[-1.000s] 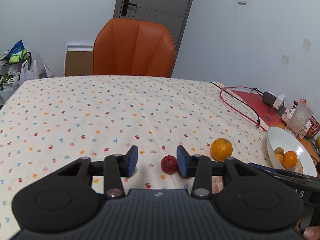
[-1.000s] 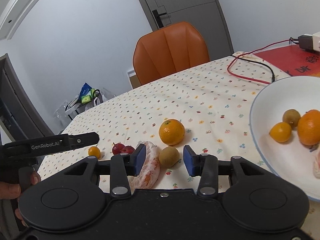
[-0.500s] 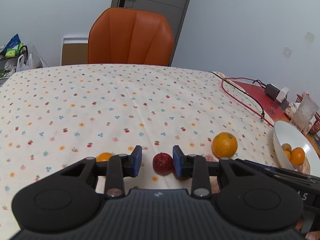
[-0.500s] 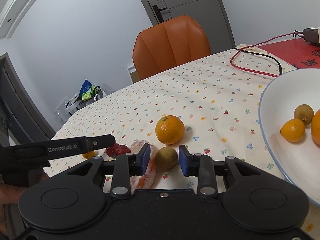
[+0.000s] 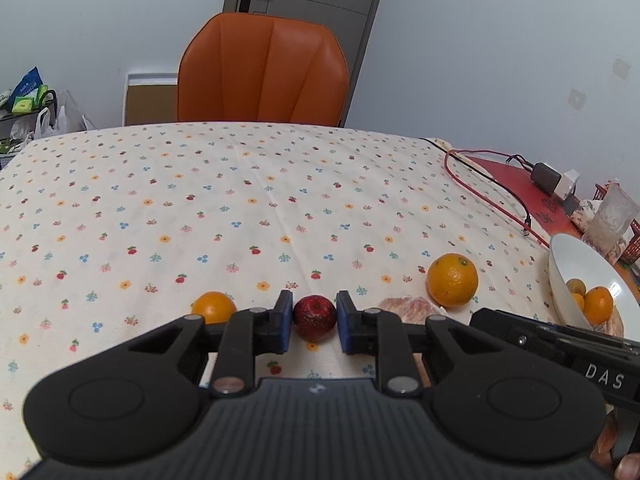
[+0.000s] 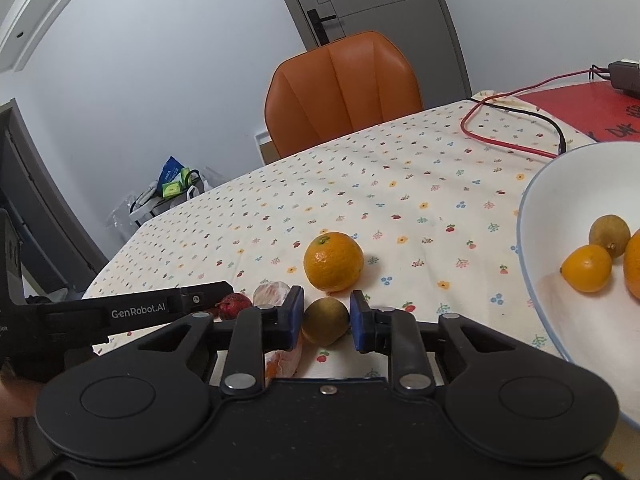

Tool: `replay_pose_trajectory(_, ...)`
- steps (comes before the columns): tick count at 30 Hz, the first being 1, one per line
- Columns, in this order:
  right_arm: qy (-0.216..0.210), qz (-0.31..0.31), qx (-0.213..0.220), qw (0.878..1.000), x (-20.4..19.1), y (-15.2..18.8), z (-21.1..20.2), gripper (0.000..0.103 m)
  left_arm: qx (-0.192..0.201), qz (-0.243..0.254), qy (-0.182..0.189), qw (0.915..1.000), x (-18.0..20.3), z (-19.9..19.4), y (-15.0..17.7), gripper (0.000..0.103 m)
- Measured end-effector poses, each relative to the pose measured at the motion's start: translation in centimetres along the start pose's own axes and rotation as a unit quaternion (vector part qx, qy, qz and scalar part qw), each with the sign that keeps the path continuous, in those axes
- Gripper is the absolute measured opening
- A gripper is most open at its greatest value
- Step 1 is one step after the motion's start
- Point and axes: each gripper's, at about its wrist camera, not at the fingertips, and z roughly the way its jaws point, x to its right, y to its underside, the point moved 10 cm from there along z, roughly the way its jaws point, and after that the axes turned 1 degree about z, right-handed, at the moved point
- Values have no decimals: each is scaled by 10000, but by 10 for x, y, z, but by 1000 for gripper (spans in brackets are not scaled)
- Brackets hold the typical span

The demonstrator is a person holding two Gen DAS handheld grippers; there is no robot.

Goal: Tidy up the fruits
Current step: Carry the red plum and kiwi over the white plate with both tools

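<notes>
While both grippers are closing at the table's near edge:
Left gripper [image 5: 314, 322]: pinching red fruit [image 5: 315, 317].
Right gripper [image 6: 326, 322]: pinching kiwi [image 6: 325, 321].
Bowl [image 6: 538, 216]: lying right, nearer right gripper.

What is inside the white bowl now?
In the white bowl lie a small orange fruit, a brown kiwi and part of a larger orange; the frame edge hides the rest.

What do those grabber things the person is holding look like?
Both grabbers are black plastic. The left gripper and the right gripper each have two round discs on a ribbed body, silver rivets, and thin arms ending in blue-padded fingers. White lettering runs along the sides: "GenRobot.AI" on the left one, "DAS" on the right one. No cables or sleeves show.
</notes>
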Motion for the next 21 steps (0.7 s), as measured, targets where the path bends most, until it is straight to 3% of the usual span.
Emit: replay_pose_trajectory(21, 138, -51, 429, 9990, 1, -11, -52, 23, 457, 166, 348, 9982, 42, -53, -15, 21)
